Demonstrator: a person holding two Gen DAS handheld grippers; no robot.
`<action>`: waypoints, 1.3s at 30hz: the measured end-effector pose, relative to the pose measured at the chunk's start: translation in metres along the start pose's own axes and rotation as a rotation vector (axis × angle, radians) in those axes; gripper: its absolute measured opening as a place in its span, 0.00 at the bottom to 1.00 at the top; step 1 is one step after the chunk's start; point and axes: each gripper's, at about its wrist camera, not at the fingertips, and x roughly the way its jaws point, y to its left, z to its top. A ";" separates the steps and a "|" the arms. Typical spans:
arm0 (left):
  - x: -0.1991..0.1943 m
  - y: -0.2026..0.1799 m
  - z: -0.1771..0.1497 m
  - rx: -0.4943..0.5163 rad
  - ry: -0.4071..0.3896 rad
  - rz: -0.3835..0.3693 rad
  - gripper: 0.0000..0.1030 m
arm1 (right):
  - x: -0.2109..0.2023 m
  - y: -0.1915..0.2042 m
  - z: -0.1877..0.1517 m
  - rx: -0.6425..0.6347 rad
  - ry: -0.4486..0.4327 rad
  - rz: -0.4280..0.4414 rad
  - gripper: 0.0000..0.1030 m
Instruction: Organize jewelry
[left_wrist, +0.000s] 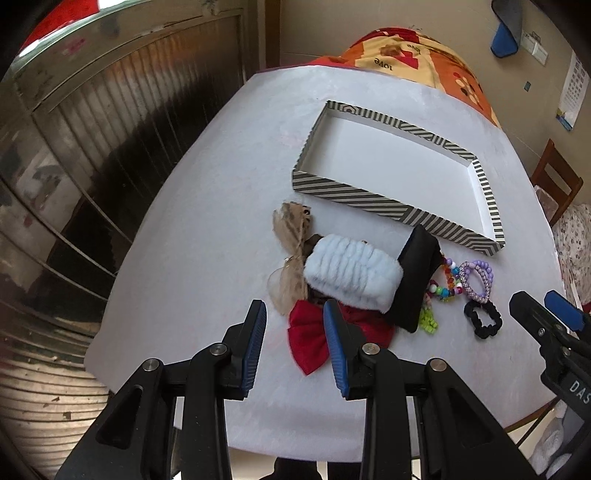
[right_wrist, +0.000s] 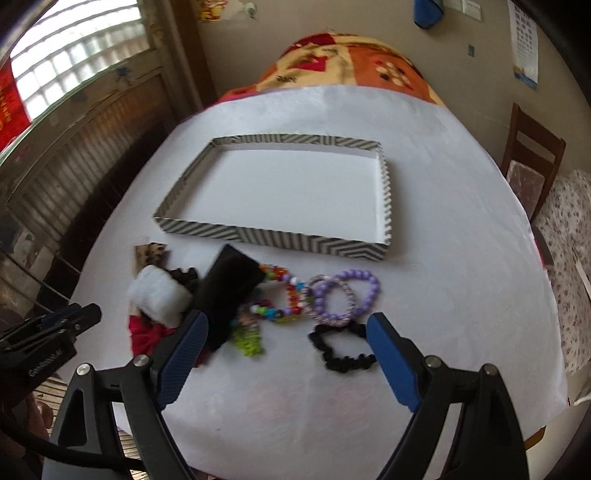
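Both your grippers, left (left_wrist: 295, 347) and right (right_wrist: 286, 363), hang spread and empty; that black scrunchie (right_wrist: 341, 345) at the right one's twelve o'clock looks soft and light, so pinch its near loop for the tray (right_wrist: 273, 238).

1. Our left wrist view looks down along its fingers, close above the red fabric bow (left_wrist: 308, 341), facing the striped cardboard tray (left_wrist: 373, 201).
2. Our right wrist view sits further right, sharing that tray (right_wrist: 273, 236) and bow (right_wrist: 146, 334).

Left tongs (left_wrist: 294, 343) open above red bow (left_wrist: 308, 341).
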 end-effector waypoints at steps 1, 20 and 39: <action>-0.002 0.002 -0.002 -0.005 -0.001 0.000 0.23 | -0.002 0.004 -0.001 -0.007 -0.004 -0.002 0.88; -0.015 0.004 -0.013 0.008 -0.016 -0.007 0.23 | -0.019 0.017 -0.008 -0.044 -0.022 -0.008 0.88; -0.015 -0.003 -0.013 0.015 -0.018 -0.006 0.23 | -0.019 0.008 -0.007 -0.044 -0.010 -0.008 0.88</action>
